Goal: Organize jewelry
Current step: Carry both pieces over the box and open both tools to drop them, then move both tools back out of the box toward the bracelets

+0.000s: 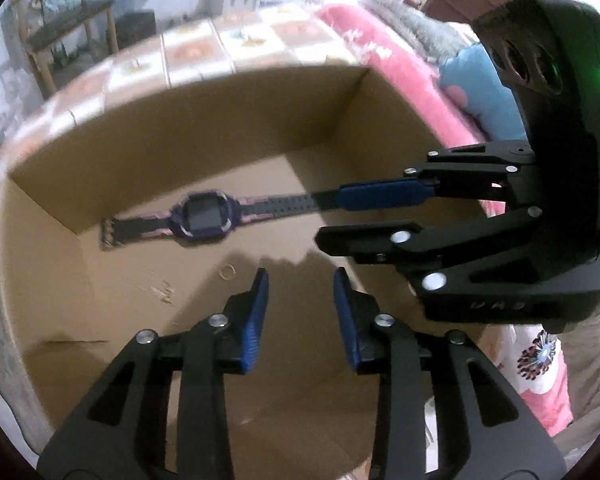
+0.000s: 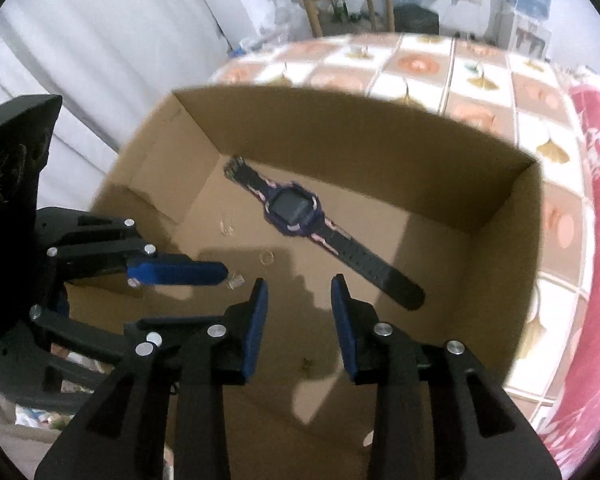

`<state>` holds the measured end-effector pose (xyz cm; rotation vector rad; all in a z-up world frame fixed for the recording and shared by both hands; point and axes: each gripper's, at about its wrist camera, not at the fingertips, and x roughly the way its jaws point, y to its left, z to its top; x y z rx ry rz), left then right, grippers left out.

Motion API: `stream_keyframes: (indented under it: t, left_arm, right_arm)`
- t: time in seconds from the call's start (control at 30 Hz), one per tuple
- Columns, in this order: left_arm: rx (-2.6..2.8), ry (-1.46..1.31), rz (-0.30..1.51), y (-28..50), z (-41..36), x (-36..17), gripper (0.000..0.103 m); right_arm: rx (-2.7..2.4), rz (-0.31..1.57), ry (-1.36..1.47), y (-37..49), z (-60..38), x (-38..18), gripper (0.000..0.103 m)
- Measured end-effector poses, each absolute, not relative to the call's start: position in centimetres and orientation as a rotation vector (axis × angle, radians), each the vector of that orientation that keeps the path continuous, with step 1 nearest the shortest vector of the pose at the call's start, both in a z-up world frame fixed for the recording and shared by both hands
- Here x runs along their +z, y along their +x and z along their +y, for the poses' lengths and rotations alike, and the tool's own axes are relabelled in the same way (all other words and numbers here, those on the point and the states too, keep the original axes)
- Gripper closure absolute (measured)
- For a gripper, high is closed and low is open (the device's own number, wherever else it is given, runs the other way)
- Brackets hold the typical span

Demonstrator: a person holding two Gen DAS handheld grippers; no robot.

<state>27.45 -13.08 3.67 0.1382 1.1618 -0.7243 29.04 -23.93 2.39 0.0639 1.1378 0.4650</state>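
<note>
Watch (image 2: 296, 210) flat in box (image 2: 340, 128), strap lengthwise, face up

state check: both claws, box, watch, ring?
left claw: open, holding nothing
right claw: open, holding nothing
box: open top, upright
watch: flat on box floor, strap unfastened, screen dark
ring: loose on box floor, apart from watch
</note>
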Motion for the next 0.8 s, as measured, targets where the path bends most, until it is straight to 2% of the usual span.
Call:
stream_keyframes:
  t: [0.13,0.17,0.3,0.43,0.6,0.8]
  left_arm:
    - [-0.713,0.129,1.037,25.7,-11.3,6.8,0.062]
    - [-0.711,0.128,1.001,25.0,-10.7,7.5,0.056]
    - [-0.654,0.155,0.820,20.9,-7.7,10.7,0.045]
    - [-0.581,0.155,0.717,16.9,-4.6,11.3,0.039]
    - [-0.460,0.148,0.691,12.7,-1.1,8.7,0.035]
    - [-0.395,0.086,0.751,9.7,1.6,4.2,0.035]
  right_arm:
    - [0.454,1.017,0.084,26.9,-25.3,5.7,0.067]
    - [0.452,0.990,0.098,26.2,-25.8,6.5,0.065]
    - [0.442,0.867,0.171,22.2,-28.1,9.6,0.062]
    - [0.434,0.762,0.204,17.0,-29.4,10.5,0.058]
    - [0.389,0.742,0.166,12.0,-28.3,7.9,0.057]
    - [0.400,0.863,0.325,9.5,-26.5,0.9,0.057]
